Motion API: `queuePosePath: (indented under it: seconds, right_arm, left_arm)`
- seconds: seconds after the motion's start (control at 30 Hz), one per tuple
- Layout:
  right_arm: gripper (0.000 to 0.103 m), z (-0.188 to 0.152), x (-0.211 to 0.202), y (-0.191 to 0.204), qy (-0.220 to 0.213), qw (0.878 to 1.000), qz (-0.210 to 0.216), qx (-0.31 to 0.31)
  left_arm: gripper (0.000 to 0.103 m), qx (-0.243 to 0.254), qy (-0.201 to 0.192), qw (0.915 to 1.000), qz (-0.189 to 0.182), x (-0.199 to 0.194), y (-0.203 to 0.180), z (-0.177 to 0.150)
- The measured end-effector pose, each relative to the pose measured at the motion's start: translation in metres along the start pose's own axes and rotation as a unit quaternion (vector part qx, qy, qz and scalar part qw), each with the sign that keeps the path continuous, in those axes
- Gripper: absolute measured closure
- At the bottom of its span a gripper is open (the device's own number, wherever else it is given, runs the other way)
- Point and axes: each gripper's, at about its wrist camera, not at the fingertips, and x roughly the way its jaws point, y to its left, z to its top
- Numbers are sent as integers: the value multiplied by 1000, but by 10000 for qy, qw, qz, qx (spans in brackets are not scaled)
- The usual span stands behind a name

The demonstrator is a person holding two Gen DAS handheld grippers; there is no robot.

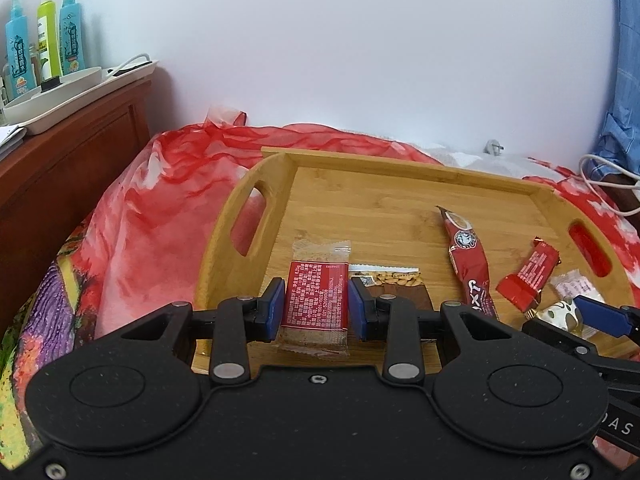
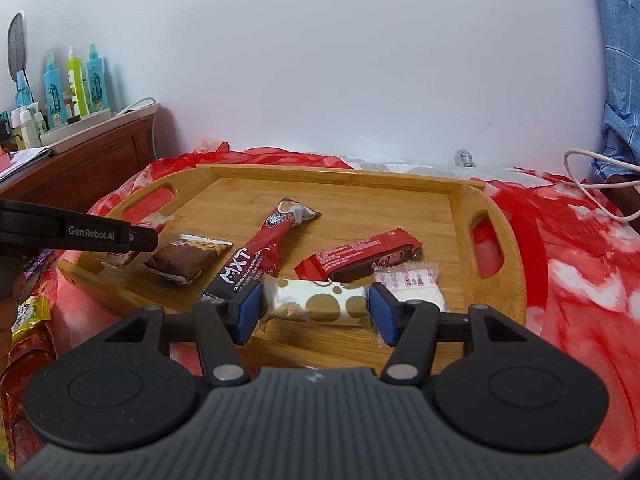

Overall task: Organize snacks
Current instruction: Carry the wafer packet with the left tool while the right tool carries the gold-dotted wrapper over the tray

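My left gripper (image 1: 316, 302) is shut on a clear snack packet with a red label (image 1: 316, 264), held over the near left part of the wooden tray (image 1: 360, 166). My right gripper (image 2: 316, 310) is shut on a white packet with gold dots (image 2: 320, 300), just above the tray's (image 2: 340, 172) near edge. On the tray lie a brown wafer packet (image 2: 180, 262), a long red MXT stick (image 2: 256, 256), a red bar (image 2: 360, 260) and a small white packet with red print (image 2: 412, 280). The left gripper's body (image 2: 80, 234) reaches in from the left.
The tray rests on a red patterned cloth (image 1: 168, 208) over a bed. A wooden bedside cabinet (image 1: 68, 160) with spray bottles (image 1: 44, 36) stands at the left. A white cable (image 2: 592, 184) lies at the right. More snack bags (image 2: 28, 312) lie left of the tray.
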Motion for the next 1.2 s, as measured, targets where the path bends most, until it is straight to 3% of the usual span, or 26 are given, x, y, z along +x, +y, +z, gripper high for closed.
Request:
queuePosePath:
  seconds: [0.87, 1.03, 1.1, 1.2]
  right_arm:
    - [41, -1, 7, 3, 39, 10000, 10, -59]
    - [37, -1, 5, 4, 28, 10000, 36, -45]
    - [29, -1, 4, 4, -6, 10000, 57, -49]
    - [27, 1, 0, 6, -78, 9999, 87, -82]
  left_arm:
    - [71, 196, 129, 9997, 79, 13, -7, -1]
    - [70, 183, 162, 9997, 76, 12, -7, -1]
    - [70, 179, 165, 9997, 79, 11, -7, -1]
    - [69, 213, 130, 9997, 87, 7, -8, -1]
